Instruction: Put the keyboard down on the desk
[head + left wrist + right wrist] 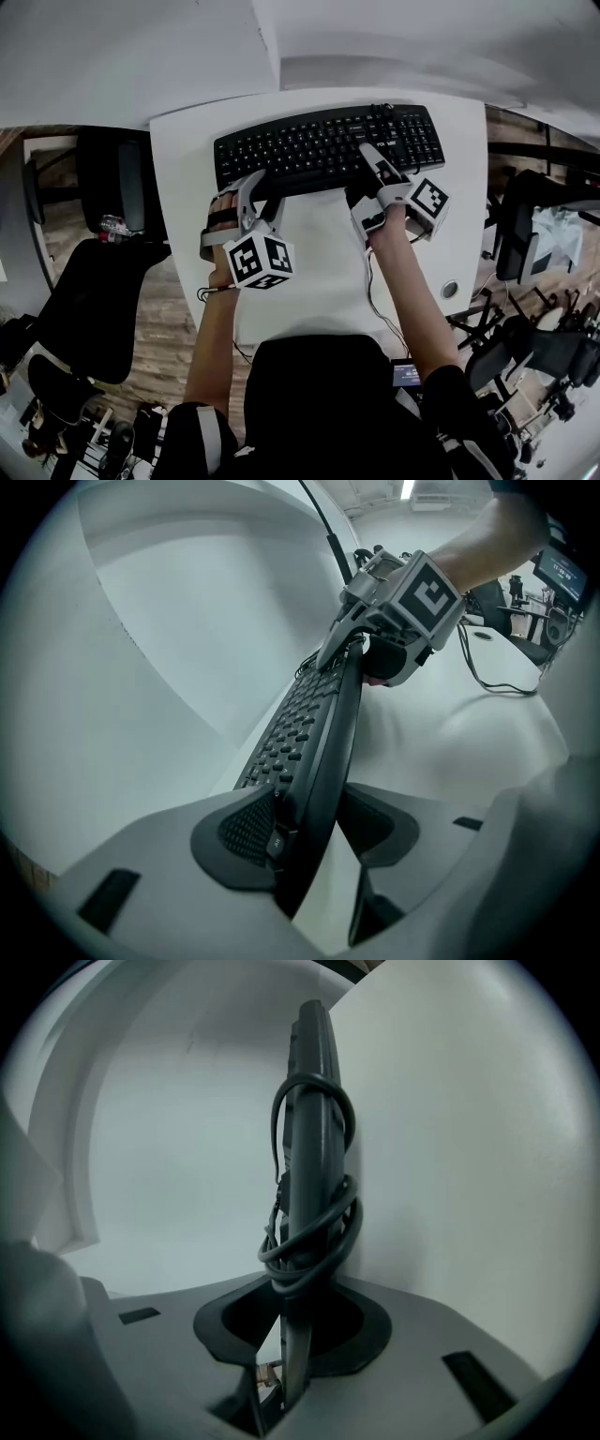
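Note:
A black keyboard (328, 145) lies crosswise over the back of the white desk (319, 272), keys up. My left gripper (261, 187) holds its front edge near the left end. My right gripper (367, 173) holds the same edge near the right end. In the left gripper view the keyboard (314, 724) runs edge-on between the pads of my left gripper (314, 832), one pad on the keys, one under the base. In the right gripper view its thin end (309, 1101), wrapped with a coiled cable (319, 1232), sits in my right gripper (292, 1326). The desk (469, 1147) is close beneath.
Black office chairs stand left of the desk (94, 300) and to its right (534, 234). A round grommet (450, 289) is near the desk's right edge. A thin wire (375, 291) trails from my right gripper over the front edge. A white wall rises behind the desk.

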Demonstrator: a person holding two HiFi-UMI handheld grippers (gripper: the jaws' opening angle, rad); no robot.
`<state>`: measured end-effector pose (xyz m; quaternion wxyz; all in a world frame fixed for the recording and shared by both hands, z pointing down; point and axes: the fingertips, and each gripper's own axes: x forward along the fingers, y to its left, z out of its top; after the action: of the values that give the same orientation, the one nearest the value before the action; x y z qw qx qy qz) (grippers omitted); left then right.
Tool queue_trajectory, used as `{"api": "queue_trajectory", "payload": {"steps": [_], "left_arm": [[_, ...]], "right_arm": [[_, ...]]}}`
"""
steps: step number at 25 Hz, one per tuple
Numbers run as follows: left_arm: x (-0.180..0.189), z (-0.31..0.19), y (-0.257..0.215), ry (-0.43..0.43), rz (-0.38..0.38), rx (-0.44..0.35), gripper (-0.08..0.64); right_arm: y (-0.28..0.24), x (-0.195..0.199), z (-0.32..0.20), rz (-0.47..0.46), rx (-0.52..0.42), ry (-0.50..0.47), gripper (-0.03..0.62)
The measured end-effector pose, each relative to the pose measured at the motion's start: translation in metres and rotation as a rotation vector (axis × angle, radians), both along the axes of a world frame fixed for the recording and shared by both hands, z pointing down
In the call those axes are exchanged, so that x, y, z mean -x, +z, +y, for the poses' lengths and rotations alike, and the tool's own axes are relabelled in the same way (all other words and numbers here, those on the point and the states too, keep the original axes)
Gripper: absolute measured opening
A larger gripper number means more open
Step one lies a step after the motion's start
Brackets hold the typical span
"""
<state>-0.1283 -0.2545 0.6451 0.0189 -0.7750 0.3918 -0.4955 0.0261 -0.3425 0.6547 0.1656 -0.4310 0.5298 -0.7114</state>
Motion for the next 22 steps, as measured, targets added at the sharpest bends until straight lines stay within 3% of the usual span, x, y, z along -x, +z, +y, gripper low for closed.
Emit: {"api": "queue_trajectory", "payload": {"steps": [11,22], "left_arm": [[0.001,-0.011,0.001,0.008,-0.011,-0.003,0.216],[-0.004,-0.019,0.005,0.023,-0.017,-0.014,0.216]], "right_arm": [[-0.008,-0.011,0.02,-0.01,-0.009,-0.118,0.101],[-0.009,-0.021,0.033,0.059,0.007,-0.237,0.115]]}}
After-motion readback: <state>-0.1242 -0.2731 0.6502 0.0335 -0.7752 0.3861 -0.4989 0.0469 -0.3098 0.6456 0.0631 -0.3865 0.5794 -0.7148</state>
